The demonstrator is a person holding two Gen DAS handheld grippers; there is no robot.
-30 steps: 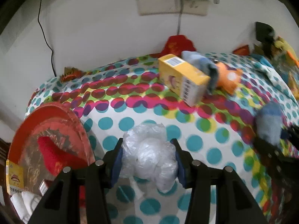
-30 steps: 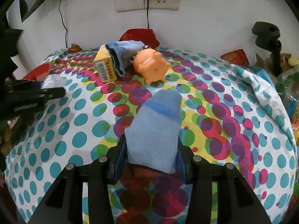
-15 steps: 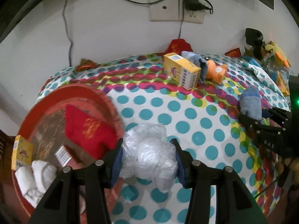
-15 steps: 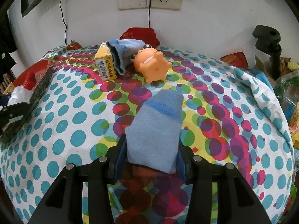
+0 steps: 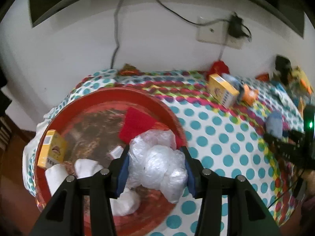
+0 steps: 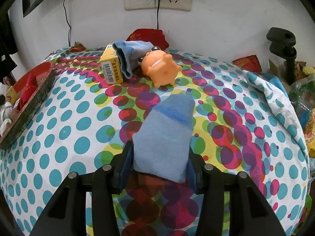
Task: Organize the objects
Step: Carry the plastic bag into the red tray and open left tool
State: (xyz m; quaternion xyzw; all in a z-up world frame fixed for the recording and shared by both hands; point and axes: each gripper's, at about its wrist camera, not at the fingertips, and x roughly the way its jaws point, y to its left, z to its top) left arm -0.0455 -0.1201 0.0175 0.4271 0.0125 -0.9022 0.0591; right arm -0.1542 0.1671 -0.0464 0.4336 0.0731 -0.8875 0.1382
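Near bench's back edge: yellow box, barcode, print unreadable; left tongs pinch plastic wad, right tongs pinch blue sock.

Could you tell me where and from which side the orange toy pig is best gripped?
Grip the orange toy pig across its round belly, coming down from above. It lies on its back with stubby legs pointing up, and a blue sock and yellow box crowd its head side, so the belly is likely the freest span for the fingers.

red tray: near rim cut by frame edge | white bundles: partly hidden behind plastic wad
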